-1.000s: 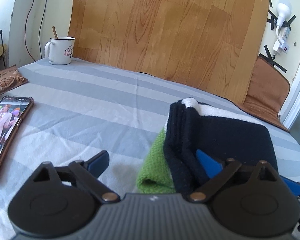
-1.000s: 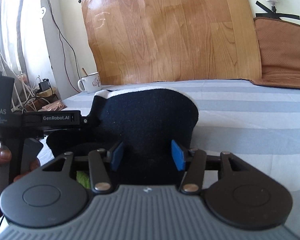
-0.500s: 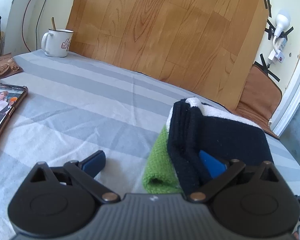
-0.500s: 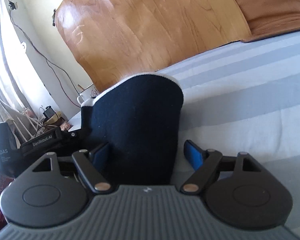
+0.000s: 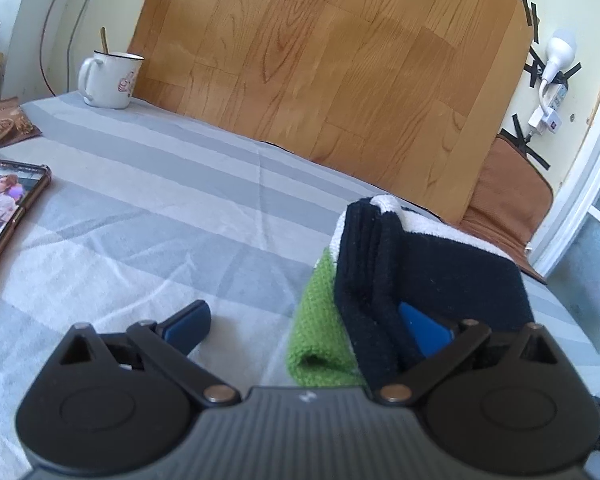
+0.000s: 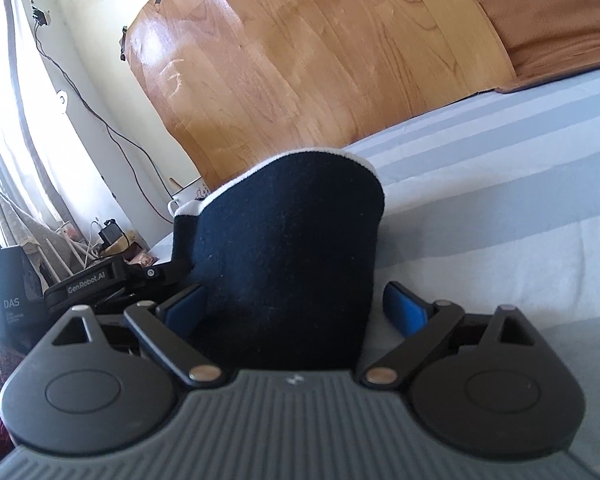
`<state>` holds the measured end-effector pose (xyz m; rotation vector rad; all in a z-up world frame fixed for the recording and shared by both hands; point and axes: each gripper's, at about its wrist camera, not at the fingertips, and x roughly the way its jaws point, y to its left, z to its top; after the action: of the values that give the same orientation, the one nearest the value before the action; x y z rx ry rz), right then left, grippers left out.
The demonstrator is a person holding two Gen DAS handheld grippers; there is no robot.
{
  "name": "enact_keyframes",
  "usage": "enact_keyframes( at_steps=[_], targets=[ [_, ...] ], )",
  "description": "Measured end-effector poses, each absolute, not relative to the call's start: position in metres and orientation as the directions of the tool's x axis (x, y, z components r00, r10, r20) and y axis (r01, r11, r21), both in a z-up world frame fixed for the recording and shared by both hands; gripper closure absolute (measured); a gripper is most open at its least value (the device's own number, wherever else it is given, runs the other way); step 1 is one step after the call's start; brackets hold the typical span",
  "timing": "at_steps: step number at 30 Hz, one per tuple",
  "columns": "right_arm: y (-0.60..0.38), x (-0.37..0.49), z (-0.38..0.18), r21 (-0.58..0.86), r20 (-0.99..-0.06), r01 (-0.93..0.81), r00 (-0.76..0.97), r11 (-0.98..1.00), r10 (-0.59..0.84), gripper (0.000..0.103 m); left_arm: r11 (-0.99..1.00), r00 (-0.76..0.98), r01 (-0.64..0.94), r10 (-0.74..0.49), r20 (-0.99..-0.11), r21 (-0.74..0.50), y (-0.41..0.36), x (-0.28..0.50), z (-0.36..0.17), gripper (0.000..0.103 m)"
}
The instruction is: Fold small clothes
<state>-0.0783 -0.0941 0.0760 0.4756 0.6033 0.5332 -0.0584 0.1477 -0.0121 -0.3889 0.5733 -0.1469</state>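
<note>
A folded dark navy garment (image 5: 440, 272) with a white edge lies on the striped bed, on top of a folded green knit piece (image 5: 320, 312). My left gripper (image 5: 304, 324) is open; its right finger lies on the navy cloth, its left finger rests on the sheet. In the right wrist view the navy garment (image 6: 292, 248) stands between the fingers of my right gripper (image 6: 296, 304), which is open, with gaps on both sides. The left gripper's body (image 6: 100, 280) shows at the left there.
A grey striped bedsheet (image 5: 180, 220) covers the bed. A white mug (image 5: 110, 80) stands at the far left by the wooden board (image 5: 320, 60). A phone (image 5: 4, 208) with a lit screen lies at the left edge. A brown cushion (image 5: 504, 196) is at the far right.
My right gripper has opened wider around the navy garment and tilted. My left gripper has shifted slightly, so the phone sits further left in its view.
</note>
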Motion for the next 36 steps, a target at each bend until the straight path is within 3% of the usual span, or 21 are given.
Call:
enact_keyframes(
  at_steps=[7,13,16,18,19,20,22,28,36],
  targets=[
    [-0.099,-0.075,0.078,0.588,-0.404,-0.324,0.676,0.741,0.616,0.006,0.779,0.753,0.097,-0.464,-0.467,-0.619,0.184,-0.049,-0.005,0.000],
    [-0.097,-0.066,0.079,0.589,-0.419,-0.337,0.650,0.734,0.634,0.006,0.739,0.649,0.177,-0.584,-0.488,-0.650,0.170,-0.029,-0.007,0.000],
    [-0.093,-0.056,0.080,0.596,-0.432,-0.367,0.604,0.714,0.670,0.006,0.766,0.622,0.238,-0.593,-0.512,-0.598,0.149,-0.024,-0.011,0.001],
    [-0.087,-0.051,0.084,0.590,-0.462,-0.376,0.569,0.715,0.681,0.018,0.783,0.628,0.269,-0.584,-0.514,-0.561,0.138,-0.026,-0.011,0.002],
    [-0.085,-0.047,0.085,0.584,-0.480,-0.372,0.558,0.721,0.677,0.034,0.788,0.635,0.275,-0.579,-0.512,-0.551,0.134,-0.027,-0.011,0.002],
    [-0.087,-0.043,0.087,0.593,-0.477,-0.375,0.550,0.713,0.686,0.043,0.792,0.640,0.282,-0.575,-0.509,-0.542,0.131,-0.029,-0.012,0.002],
    [-0.089,-0.036,0.094,0.612,-0.460,-0.396,0.526,0.685,0.715,0.050,0.799,0.648,0.281,-0.567,-0.508,-0.532,0.123,-0.027,-0.010,0.002],
    [-0.088,0.001,0.124,0.472,-0.387,-0.506,0.617,0.722,0.685,0.056,0.793,0.670,0.272,-0.563,-0.485,-0.545,0.104,0.024,0.021,0.004],
    [-0.139,0.119,0.109,0.485,-0.341,-0.425,0.713,0.764,0.613,0.056,0.862,0.721,0.315,-0.489,-0.490,-0.396,0.028,0.158,0.051,0.007]
  ],
)
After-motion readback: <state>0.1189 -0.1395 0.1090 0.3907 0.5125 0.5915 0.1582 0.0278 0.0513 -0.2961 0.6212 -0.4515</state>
